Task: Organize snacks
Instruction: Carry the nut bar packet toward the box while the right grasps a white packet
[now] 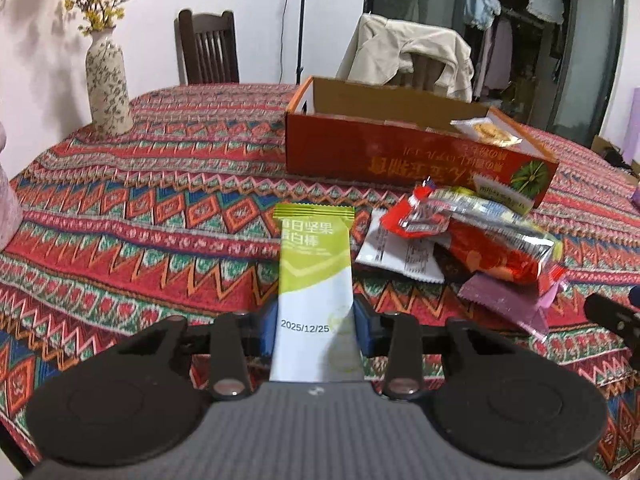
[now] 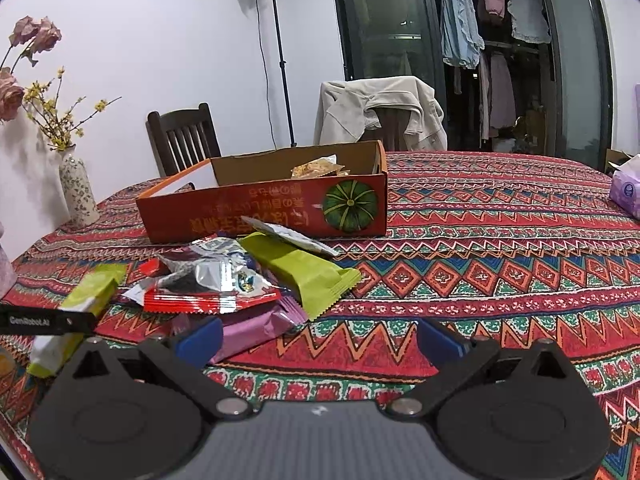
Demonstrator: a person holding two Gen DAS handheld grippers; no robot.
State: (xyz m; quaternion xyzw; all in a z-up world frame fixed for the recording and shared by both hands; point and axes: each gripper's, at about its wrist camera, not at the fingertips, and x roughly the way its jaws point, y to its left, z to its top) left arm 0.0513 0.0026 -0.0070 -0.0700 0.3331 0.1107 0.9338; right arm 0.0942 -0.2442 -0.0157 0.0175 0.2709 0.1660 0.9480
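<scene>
Green-and-white bar (image 1: 316, 280), a light, crinkly foil wrapper, is pinched at its lower white end by the left gripper (image 1: 316, 320) just above the tablecloth (image 1: 140, 208). It looks slippery and bendy, so I'd grip mid-body, not the crimped seal. Right gripper (image 2: 320, 340) is spread and empty beside the snack pile (image 2: 224, 280); the box (image 2: 280, 208) sits just behind.

A table under a red zigzag-patterned cloth (image 2: 500, 248) carries an open orange box (image 2: 264, 212) at twelve o'clock in the right wrist view. A heap of snack packets (image 2: 224, 280) lies just before the box, a floral vase (image 2: 78, 188) at ten o'clock, and what seems a tissue pack (image 2: 626, 196) at three o'clock.
</scene>
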